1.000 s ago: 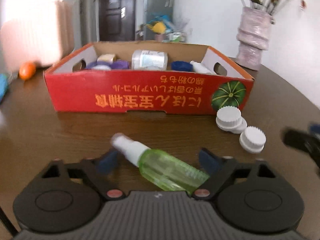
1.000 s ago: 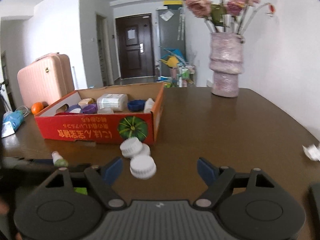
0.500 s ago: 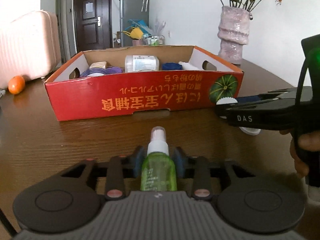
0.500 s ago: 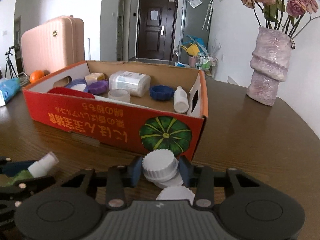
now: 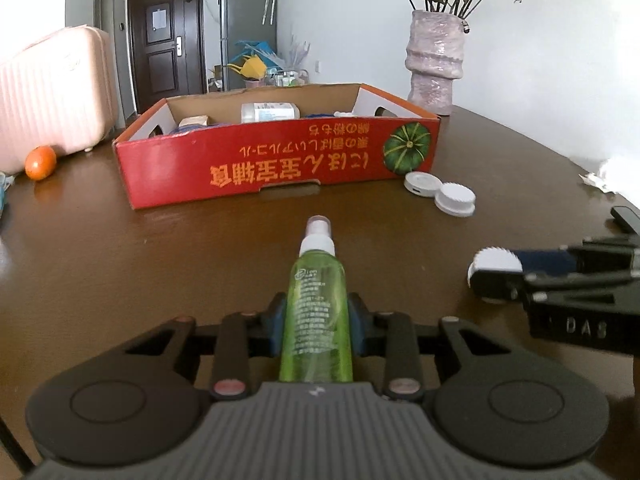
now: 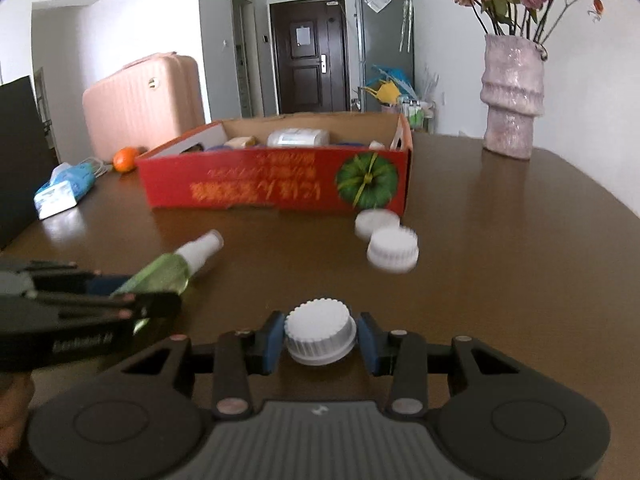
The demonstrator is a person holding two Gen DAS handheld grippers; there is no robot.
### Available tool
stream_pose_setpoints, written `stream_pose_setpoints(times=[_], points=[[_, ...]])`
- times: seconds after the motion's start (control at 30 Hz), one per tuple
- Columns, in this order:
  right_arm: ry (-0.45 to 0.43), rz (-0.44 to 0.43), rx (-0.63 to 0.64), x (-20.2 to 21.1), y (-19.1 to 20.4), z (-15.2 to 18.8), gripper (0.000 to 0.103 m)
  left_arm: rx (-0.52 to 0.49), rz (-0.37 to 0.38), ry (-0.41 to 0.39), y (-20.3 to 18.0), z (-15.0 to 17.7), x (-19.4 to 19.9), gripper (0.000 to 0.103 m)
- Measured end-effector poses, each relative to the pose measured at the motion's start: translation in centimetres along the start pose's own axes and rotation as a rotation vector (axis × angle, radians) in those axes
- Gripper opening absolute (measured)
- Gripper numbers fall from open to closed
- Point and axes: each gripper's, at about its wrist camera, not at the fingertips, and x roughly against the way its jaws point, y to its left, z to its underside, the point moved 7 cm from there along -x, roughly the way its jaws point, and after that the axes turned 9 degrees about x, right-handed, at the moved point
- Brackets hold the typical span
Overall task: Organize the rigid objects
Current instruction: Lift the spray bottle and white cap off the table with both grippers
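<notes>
Green spray bottle (image 5: 316, 312) is clamped between the blue pads of the left gripper (image 5: 316, 322), white nozzle pointing straight ahead toward the red cardboard box (image 5: 276, 156). Over on the other side, the right gripper (image 6: 320, 338) has its pads pressed onto a white ribbed cap (image 6: 319, 330), so both are gripping something at once. Each gripper shows up in the other's camera too, off to the side over the brown bench (image 5: 120, 248).

Two more white caps (image 5: 440, 194) are sitting on the bench just beside the box's corner with the green pumpkin print, touching each other. Box already has a few things inside, a clear jar with a label lying on its side is the easiest to make out. Pinkish vase (image 6: 512, 96) with dried roses stands further back, an orange (image 5: 40, 162) and a pink suitcase (image 5: 52, 92) are off to the left.
</notes>
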Motion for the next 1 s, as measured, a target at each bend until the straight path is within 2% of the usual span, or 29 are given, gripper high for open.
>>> stream_pose_setpoints(times=[0.4, 0.73, 1.0], points=[[-0.006, -0.03, 0.014, 4.4, 4.2, 3.0, 0.039, -0.032, -0.006, -0.028, 0.0, 2.5, 5.7, 0.031], [-0.057, -0.017, 0.016, 7.2, 5.0, 2.4, 0.039, -0.046, 0.023, -0.099, -0.5, 2.2, 8.7, 0.031], [-0.075, -0.012, 0.017, 7.8, 4.9, 1.7, 0.039, -0.032, 0.035, -0.113, -0.2, 1.3, 8.9, 0.031]])
